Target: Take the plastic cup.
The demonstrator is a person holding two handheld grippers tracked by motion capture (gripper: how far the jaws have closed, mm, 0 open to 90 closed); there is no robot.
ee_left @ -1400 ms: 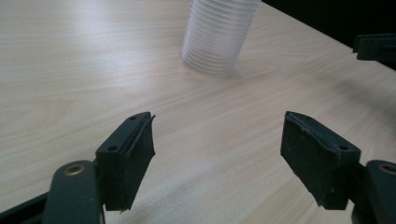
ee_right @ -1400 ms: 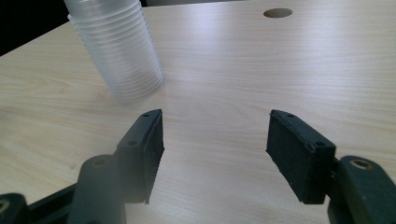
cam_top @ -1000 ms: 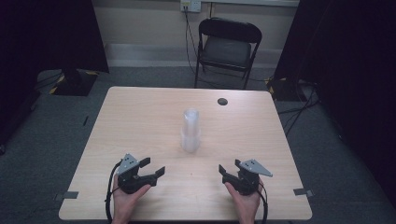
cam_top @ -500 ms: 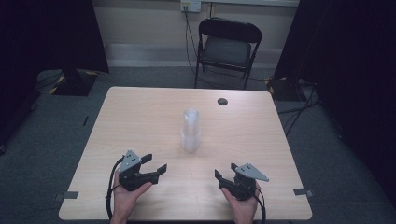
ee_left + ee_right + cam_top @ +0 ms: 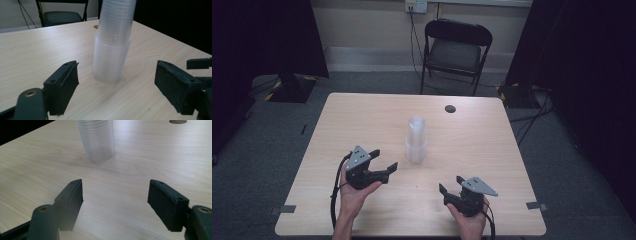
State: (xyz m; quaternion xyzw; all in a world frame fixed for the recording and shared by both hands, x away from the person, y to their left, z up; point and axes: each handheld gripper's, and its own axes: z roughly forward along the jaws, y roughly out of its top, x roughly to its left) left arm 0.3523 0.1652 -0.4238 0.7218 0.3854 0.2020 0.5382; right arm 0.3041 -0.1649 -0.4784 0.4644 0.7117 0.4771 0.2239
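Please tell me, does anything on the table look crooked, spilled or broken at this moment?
Nothing is spilled or broken. The stack of clear cups stands on the table; its upper part looks slightly offset from the lower part, a small kink. Both tongs, left and right, are open and apart from it.

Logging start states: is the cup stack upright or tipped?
Upright. The cup stack stands on its base on the table, apart from both open hand-held grippers.

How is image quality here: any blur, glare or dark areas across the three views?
High view: dim, black at both sides, cup stack hazy. Left gripper view: stack sharp, near jaws soft. Right gripper view: pale sheen on the table past the stack, near jaws blurred.
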